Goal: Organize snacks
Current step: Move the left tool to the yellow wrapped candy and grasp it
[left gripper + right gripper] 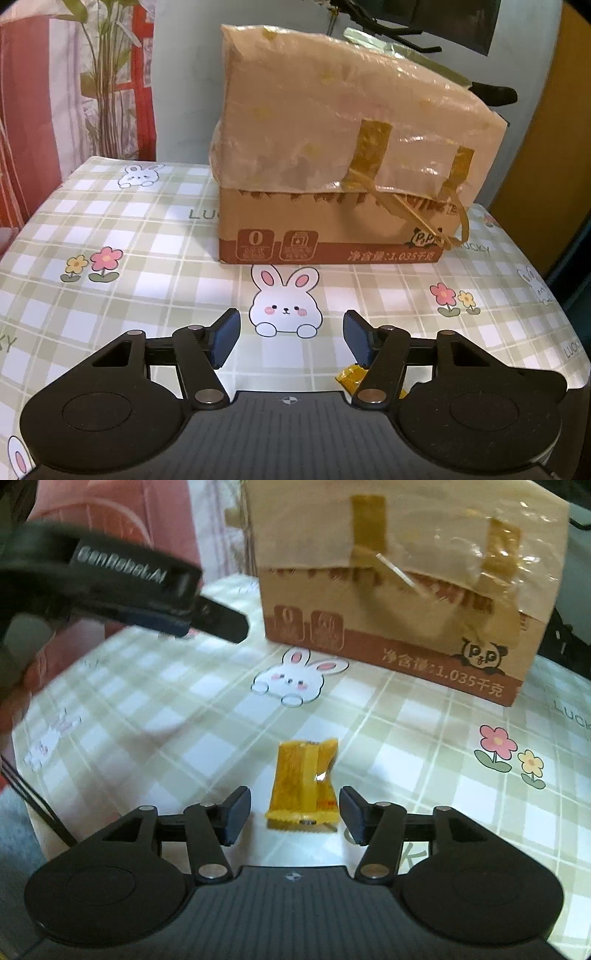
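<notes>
1. The right gripper [294, 816] hangs over the checked cloth [406, 775], jaws apart on either side of a yellow snack [303, 783] that lies flat between them, untouched.
2. To take it well, the pads should probably settle lower and close across the wrapper's middle, not its crimped ends (thin film slips).
3. The left gripper [291, 338] stands open and empty near the table's front edge.
4. The box [399, 602], well behind the snack, wears a taped plastic cover; its contents cannot be seen.
</notes>
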`<state>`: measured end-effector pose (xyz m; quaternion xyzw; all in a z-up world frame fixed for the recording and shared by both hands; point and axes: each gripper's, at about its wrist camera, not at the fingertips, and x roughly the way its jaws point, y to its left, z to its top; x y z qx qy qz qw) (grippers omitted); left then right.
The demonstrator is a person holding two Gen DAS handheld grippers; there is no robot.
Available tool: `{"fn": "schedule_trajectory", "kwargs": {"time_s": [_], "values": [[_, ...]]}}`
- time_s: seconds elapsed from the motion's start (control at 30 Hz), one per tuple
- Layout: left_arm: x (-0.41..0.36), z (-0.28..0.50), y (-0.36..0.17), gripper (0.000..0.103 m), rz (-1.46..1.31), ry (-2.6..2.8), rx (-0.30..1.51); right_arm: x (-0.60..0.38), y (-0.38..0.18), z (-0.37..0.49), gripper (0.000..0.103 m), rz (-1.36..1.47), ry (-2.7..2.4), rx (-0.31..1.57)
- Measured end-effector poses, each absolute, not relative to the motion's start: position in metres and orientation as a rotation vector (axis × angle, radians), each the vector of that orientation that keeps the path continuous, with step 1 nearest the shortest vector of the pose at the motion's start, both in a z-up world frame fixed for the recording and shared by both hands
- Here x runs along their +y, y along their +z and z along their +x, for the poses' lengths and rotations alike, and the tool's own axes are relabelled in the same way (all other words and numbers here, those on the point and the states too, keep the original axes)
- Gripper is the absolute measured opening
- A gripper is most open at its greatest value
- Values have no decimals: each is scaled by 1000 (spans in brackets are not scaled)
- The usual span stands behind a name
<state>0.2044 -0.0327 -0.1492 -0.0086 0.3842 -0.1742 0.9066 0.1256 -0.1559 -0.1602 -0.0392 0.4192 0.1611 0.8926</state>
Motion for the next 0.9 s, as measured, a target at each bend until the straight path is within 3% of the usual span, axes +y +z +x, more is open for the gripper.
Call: {"fn": "schedule_trajectory", "kwargs": {"time_s": [0.2,0.5,0.9], "values": [[-40,210,-163,60,-18,-386,832,-172,-166,126,57,-129,301,878],[-52,204,-191,54,-77,-448,915,-209,-156,135,56,25,249,869],[-62,210,-214,52,-157,-464,934,-195,-161,146,49,38,283,862]]}}
